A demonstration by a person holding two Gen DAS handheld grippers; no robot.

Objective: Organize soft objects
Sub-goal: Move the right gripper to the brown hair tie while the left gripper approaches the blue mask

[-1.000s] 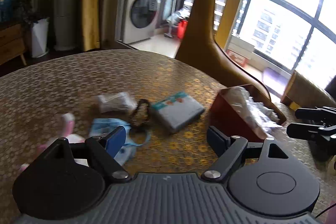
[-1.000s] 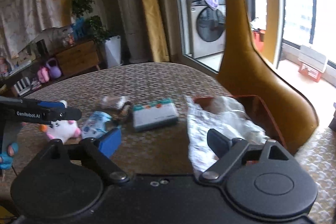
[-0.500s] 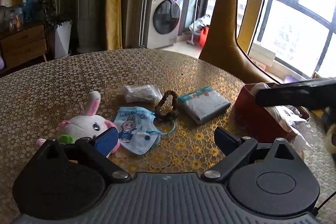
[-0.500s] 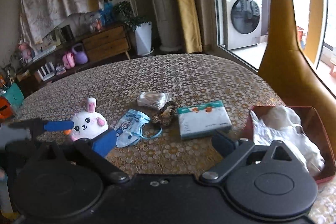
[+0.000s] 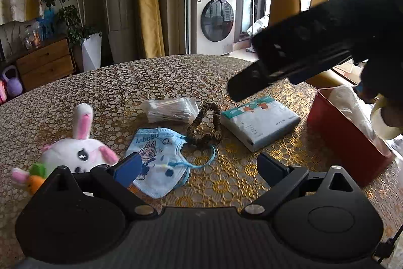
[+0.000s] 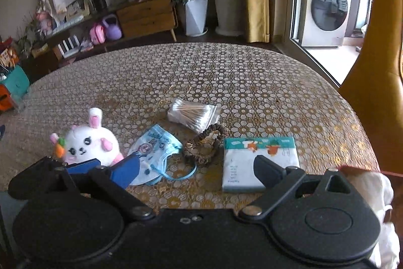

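Observation:
On the patterned table lie a white plush bunny (image 5: pixel 75 153) (image 6: pixel 88 145), a blue face mask (image 5: pixel 161 158) (image 6: pixel 156 150), a brown scrunchie (image 5: pixel 205 126) (image 6: pixel 204 145), a bag of cotton swabs (image 5: pixel 171 110) (image 6: pixel 192 114) and a tissue pack (image 5: pixel 259 121) (image 6: pixel 241 163). My left gripper (image 5: pixel 199 165) hangs open low over the mask, holding nothing. My right gripper (image 6: pixel 196 169) is open too, above the scrunchie and the tissue pack. In the left wrist view the right gripper (image 5: pixel 252 82) reaches in from the upper right.
A red box (image 5: pixel 345 138) (image 6: pixel 362 169) holding white crumpled material (image 5: pixel 352 102) stands at the table's right side. A tan chair back (image 6: pixel 377 92) rises behind that edge. The far half of the table (image 6: pixel 201 72) is bare cloth.
Both grippers' jaws opened a little wider. My right gripper swung left from the red box to over the tissue pack and scrunchie. My left gripper sank toward the mask, and the bunny came into view.

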